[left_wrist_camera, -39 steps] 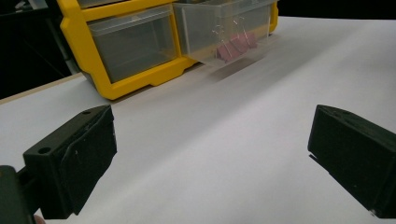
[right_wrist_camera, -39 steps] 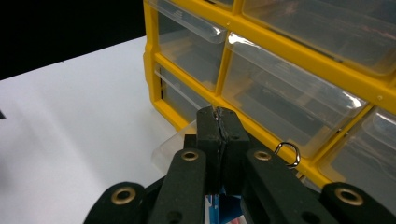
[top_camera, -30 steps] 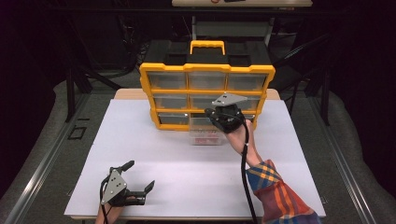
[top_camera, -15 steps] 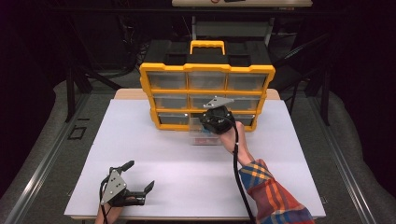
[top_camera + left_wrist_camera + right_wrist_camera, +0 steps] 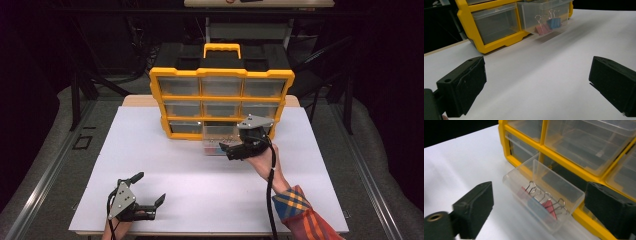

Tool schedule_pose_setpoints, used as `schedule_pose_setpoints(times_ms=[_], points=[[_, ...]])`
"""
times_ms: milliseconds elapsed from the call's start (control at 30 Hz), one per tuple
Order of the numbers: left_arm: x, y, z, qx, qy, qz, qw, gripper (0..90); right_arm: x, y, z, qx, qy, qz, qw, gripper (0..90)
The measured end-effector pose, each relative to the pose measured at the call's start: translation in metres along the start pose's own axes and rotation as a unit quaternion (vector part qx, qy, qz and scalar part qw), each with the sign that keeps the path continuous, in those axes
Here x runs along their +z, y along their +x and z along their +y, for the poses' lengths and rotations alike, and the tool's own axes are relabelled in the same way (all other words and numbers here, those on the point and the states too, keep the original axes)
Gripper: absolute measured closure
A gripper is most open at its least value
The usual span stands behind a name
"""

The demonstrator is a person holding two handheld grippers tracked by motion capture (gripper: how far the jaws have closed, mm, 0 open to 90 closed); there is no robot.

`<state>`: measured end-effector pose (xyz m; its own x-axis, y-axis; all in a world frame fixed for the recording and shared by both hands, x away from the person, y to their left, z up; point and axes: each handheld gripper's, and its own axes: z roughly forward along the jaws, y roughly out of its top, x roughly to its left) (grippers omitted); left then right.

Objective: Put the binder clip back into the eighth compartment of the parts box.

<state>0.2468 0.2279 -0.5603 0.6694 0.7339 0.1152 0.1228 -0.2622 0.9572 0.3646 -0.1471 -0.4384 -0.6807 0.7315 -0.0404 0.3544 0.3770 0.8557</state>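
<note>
A yellow organizer (image 5: 222,102) with clear drawers stands at the back of the white table. Its bottom middle drawer (image 5: 216,148) is pulled out and holds red and blue binder clips (image 5: 544,203). My right gripper (image 5: 226,151) is open at the drawer's front right, and in the right gripper view its gripper (image 5: 539,207) has one jaw on each side of the drawer (image 5: 541,195) without touching it. My left gripper (image 5: 149,188) lies open near the table's front left edge. Its own view shows the gripper (image 5: 537,82) facing the drawer (image 5: 544,17) and the clips (image 5: 547,25) from a distance.
The white table top (image 5: 300,165) runs wide around the organizer. Dark stands and cables fill the space behind it. A black handle-topped lid (image 5: 221,50) caps the organizer. A plaid sleeve (image 5: 305,215) comes in at the lower right.
My right gripper has dropped from in front of the organizer's lower row to the pulled-out drawer, with its jaws turned left. The left gripper has stayed put.
</note>
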Motion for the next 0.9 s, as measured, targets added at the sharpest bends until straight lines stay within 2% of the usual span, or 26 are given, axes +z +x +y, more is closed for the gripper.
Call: schedule_pose_setpoints(times_ms=[300,600,900], points=[[0.000,0.000,0.000,-0.001,0.000,0.001,1.0000,1.0,-0.023,0.009,-0.028,-0.007,-0.012,0.005,0.9999,0.0],[0.000,0.000,0.000,0.001,0.001,0.000,1.0000,1.0,-0.042,0.020,-0.057,-0.012,-0.024,0.006,0.9996,0.0],[0.001,0.000,0.000,0.002,0.002,-0.001,1.0000,1.0,-0.056,0.023,-0.086,-0.003,-0.032,0.000,0.9995,0.0]])
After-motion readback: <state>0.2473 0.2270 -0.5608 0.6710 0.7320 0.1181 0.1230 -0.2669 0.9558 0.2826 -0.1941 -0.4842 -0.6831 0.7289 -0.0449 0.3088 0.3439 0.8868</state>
